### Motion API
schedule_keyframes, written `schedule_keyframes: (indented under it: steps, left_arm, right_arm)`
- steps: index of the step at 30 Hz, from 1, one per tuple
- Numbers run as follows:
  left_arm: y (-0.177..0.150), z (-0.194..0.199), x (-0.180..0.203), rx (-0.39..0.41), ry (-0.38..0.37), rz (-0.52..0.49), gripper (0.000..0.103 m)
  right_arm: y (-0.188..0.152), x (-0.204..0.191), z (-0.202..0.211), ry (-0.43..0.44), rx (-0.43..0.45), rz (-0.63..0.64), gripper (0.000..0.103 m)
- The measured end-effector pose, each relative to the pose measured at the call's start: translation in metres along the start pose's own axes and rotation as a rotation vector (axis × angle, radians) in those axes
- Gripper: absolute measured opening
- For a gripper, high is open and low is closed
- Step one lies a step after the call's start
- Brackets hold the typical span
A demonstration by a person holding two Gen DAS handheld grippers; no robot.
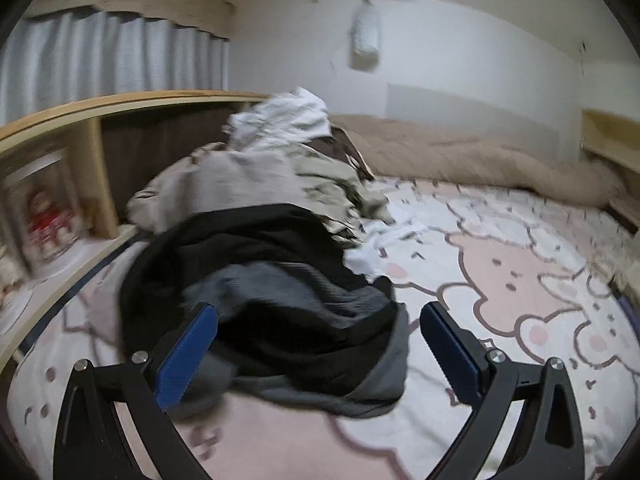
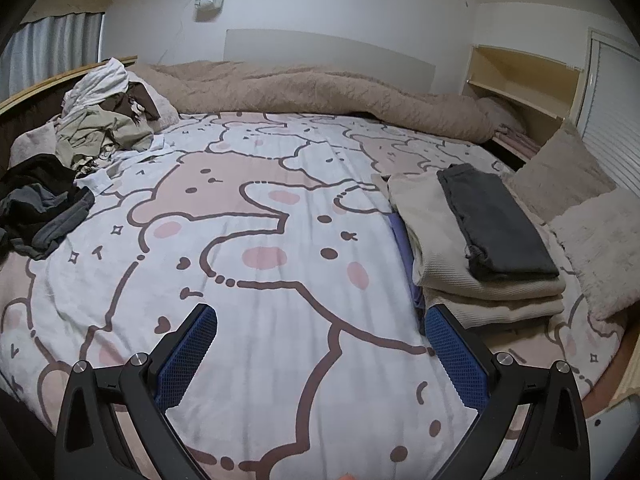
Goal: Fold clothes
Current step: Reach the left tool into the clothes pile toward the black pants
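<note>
A heap of unfolded clothes lies on the bed: a black and grey garment in front, beige and camouflage pieces behind it, a white one on top. My left gripper is open, its blue pads on either side of the black and grey garment's near edge, not closed on it. In the right wrist view the same heap is at far left. My right gripper is open and empty over the bedsheet. A folded stack, cream garments with a dark grey one on top, lies at right.
The bed has a pink and white bear-print sheet. A beige duvet is bunched along the far side. Fluffy cushions lie at right. A wooden headboard shelf stands left, a wall shelf at far right.
</note>
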State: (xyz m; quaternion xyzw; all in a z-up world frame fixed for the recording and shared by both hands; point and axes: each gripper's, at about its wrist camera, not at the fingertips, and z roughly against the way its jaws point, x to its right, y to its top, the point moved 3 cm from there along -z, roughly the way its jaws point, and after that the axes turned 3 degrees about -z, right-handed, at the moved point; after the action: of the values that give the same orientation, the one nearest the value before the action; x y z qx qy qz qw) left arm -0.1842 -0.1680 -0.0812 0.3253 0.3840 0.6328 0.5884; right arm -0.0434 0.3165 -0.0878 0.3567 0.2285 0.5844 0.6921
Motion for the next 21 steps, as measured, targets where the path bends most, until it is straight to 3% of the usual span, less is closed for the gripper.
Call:
schedule_keyframes:
  steps: [6,11,15,18,21]
  left_arm:
    - [0.005,-0.070,0.039,-0.131,-0.020,0.026,0.101]
    - [-0.005,-0.122,0.060,-0.253,0.074,0.009,0.089]
    - [-0.014,-0.158,0.072,-0.338,0.162,0.008,0.087]
    - [-0.020,-0.173,0.069,-0.377,0.233,0.015,0.079]
    - [-0.026,-0.180,0.057,-0.396,0.257,0.052,0.066]
  right_arm:
    - [-0.003,-0.001,-0.013,0.029,-0.026,-0.006,0.103]
    - [-0.005,-0.001,-0.022,0.048,-0.040,0.001,0.103]
    - [-0.008,0.002,-0.032,0.051,-0.059,0.001,0.103]
    - [-0.012,0.004,-0.041,0.054,-0.083,-0.003,0.103]
    - [-0.016,0.007,-0.046,0.047,-0.098,-0.003,0.103]
